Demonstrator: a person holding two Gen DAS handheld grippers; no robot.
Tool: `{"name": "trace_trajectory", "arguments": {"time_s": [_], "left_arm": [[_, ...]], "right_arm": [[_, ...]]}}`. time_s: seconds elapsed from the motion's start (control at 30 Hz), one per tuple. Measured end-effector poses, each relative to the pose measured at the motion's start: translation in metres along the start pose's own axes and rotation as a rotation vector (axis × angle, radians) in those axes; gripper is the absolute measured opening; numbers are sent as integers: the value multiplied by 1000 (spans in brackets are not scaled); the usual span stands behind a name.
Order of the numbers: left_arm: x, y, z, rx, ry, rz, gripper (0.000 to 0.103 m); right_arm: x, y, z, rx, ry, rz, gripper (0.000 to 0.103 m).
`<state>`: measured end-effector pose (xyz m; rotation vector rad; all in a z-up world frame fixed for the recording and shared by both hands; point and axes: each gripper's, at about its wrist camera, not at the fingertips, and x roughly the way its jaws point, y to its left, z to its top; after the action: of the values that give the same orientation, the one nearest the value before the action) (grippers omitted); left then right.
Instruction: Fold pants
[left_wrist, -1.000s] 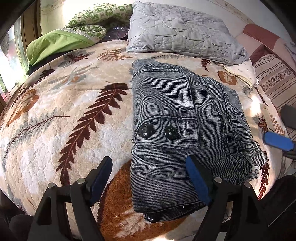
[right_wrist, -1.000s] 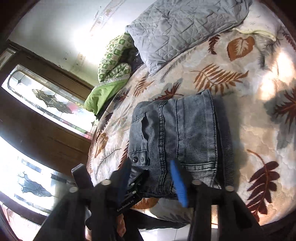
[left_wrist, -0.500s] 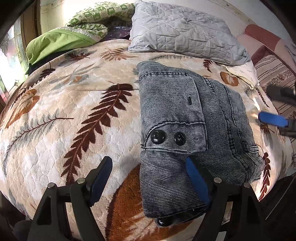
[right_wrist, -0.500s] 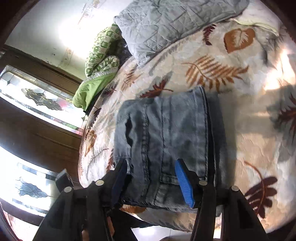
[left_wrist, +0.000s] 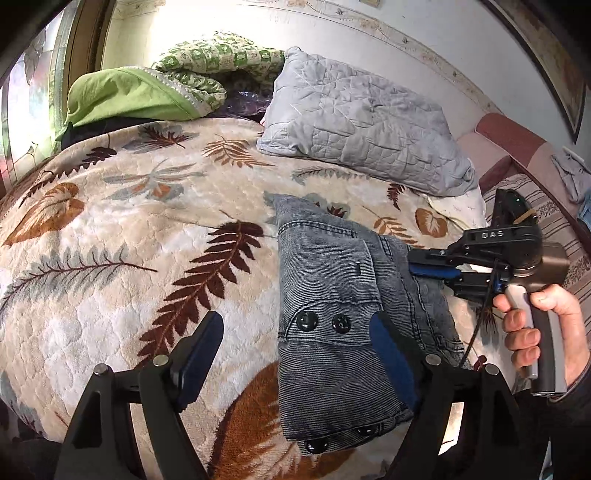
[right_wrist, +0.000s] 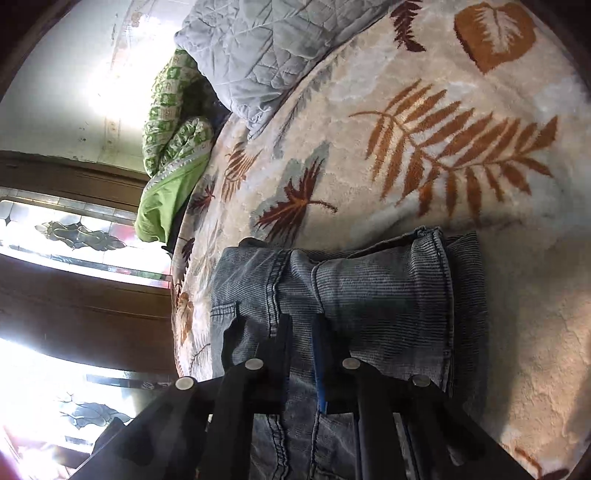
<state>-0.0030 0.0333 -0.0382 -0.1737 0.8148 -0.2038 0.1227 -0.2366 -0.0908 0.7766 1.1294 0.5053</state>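
Note:
Grey denim pants (left_wrist: 340, 314) lie folded in a compact stack on the leaf-patterned blanket (left_wrist: 110, 288), with black snap buttons on a pocket flap. My left gripper (left_wrist: 295, 354) is open and empty, its right finger over the pants' near edge. My right gripper (right_wrist: 301, 343) is shut on a fold of the pants (right_wrist: 369, 295). It also shows in the left wrist view (left_wrist: 432, 266), held by a hand at the stack's right side.
A grey quilted pillow (left_wrist: 362, 129) and green bedding (left_wrist: 147, 96) lie at the bed's far end. A striped couch (left_wrist: 546, 221) stands to the right. A wooden door with glass panes (right_wrist: 74, 277) is beyond the bed.
My right gripper moved in onto the pants' right side and closed on a fold. The left gripper stayed open and drew back and up a little.

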Motion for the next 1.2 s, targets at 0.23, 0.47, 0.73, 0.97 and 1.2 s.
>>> {"name": "trace_trajectory", "arguments": {"time_s": [0.23,0.47,0.73,0.97,1.2], "left_arm": [[30,3,-16,-31,123,-43,84],[39,13,-20,-85,171,-80,84],[6,75,4,-351,48,-235,84],[44,87,31,-504,176,-323,84],[107,76,55,-567,373,-516,83]], "right_arm": [[-1,3,-26,-126,3,-228,78],[-11,88,-18,-313,16,-162,78],[43,49,-35,-282,117,-303,78],[26,54,-51,-338,120,-404,78],[18,40,-57,-349,117,-353,79]]}}
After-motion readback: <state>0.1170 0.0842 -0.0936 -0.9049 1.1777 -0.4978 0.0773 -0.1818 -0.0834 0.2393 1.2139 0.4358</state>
